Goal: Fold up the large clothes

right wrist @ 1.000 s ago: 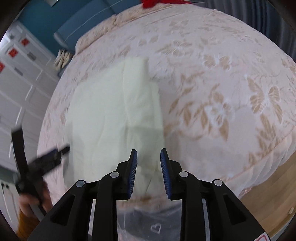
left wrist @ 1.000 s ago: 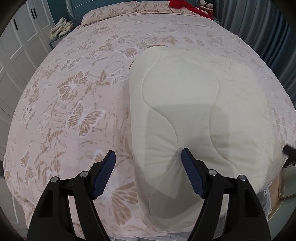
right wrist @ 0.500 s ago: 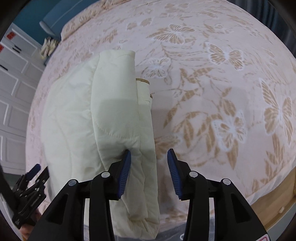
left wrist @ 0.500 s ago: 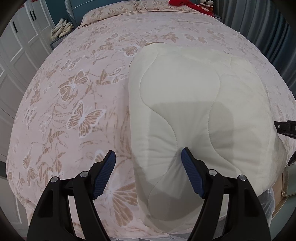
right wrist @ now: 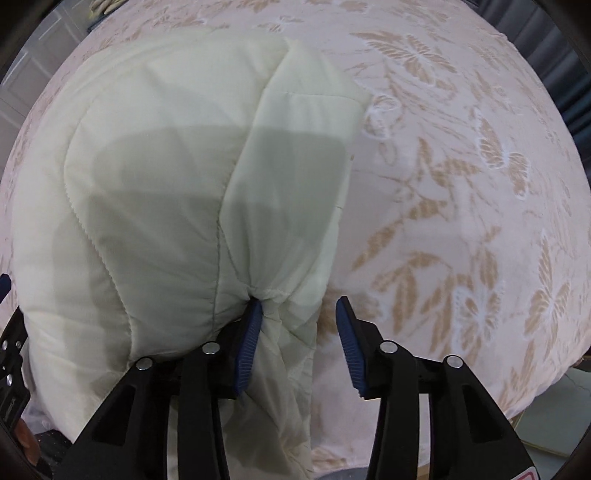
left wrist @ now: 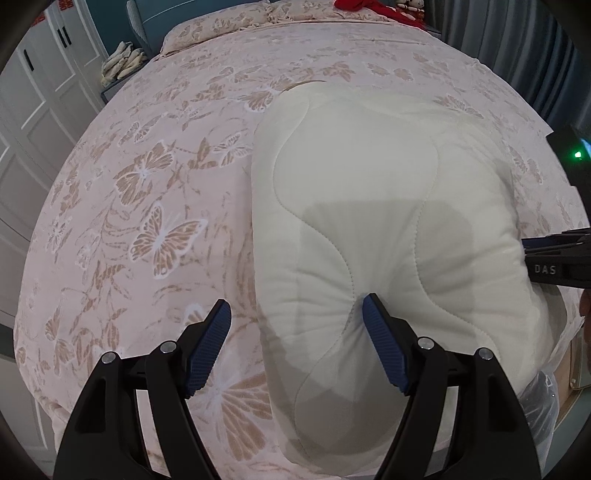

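A cream quilted garment point(left wrist: 369, 206) lies folded on the bed near its front edge; it also shows in the right wrist view point(right wrist: 166, 177). My left gripper point(left wrist: 295, 328) is open, straddling the garment's left edge, its right finger pressing into the padding. My right gripper point(right wrist: 297, 325) is open over the garment's right edge, its left finger pushed into the fabric, its right finger over the bedspread. The right gripper's body shows at the right edge of the left wrist view point(left wrist: 561, 254).
The bed wears a pink bedspread with tan butterflies point(left wrist: 155, 206). Pillows point(left wrist: 229, 33) and a red item point(left wrist: 369, 7) lie at the head. White cupboards point(left wrist: 33, 103) stand left, grey curtains point(left wrist: 517, 33) right. Wooden floor point(right wrist: 554, 424) lies below the bed's edge.
My right gripper has opened wider and moved down onto the garment's right edge, its left finger now pressed into the fabric. The left gripper has barely moved.
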The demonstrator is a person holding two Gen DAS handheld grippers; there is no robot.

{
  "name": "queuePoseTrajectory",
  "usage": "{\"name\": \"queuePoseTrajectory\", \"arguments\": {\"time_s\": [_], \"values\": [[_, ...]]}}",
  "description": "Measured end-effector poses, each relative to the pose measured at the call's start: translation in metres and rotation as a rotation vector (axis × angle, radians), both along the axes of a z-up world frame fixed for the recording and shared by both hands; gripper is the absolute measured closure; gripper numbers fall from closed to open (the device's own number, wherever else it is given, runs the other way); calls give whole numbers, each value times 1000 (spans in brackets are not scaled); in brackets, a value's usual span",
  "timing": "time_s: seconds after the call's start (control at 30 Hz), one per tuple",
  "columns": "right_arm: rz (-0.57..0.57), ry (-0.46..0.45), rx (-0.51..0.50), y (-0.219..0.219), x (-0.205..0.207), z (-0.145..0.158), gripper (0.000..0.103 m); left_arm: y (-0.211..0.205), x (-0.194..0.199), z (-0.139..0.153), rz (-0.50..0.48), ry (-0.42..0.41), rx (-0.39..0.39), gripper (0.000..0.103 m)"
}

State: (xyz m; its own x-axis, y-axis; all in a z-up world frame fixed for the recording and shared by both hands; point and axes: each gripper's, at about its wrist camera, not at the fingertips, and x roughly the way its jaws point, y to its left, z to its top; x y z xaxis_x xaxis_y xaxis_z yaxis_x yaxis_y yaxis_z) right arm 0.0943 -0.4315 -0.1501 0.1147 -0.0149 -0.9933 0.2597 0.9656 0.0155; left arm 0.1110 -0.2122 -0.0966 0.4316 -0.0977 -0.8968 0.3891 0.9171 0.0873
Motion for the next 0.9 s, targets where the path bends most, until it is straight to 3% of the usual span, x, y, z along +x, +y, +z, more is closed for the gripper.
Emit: {"name": "queuePoseTrajectory", "arguments": {"time_s": [0.13,0.23,0.27,0.33,0.4,0.43,0.5,0.57,0.7,0.8,0.9], "values": [[9,1,33,-4,5,-6,61,3,5,-3,-2,8,-30,29],[4,-5,112,-17,11,-15,61,11,13,-5,11,44,-81,25],[4,-9,139,-21,11,-16,72,14,16,-6,17,63,-102,24],[8,-22,174,-25,11,-15,80,15,19,-6,21,85,-122,24],[62,-31,82,-15,13,-2,90,13,17,-2,7,80,-119,31],[82,-41,37,-10,10,6,92,10,15,1,-10,71,-108,39],[96,-98,-60,0,4,30,94,5,9,6,-37,27,-54,44],[69,-123,-85,0,-1,35,94,3,6,6,-54,-2,-21,43],[36,-52,-141,6,0,-19,95,-2,4,5,-70,2,-53,40],[37,-42,-205,17,9,-17,93,-9,2,4,-67,-25,-3,41],[28,-63,-212,17,7,2,92,-7,3,2,-52,-17,0,41]]}}
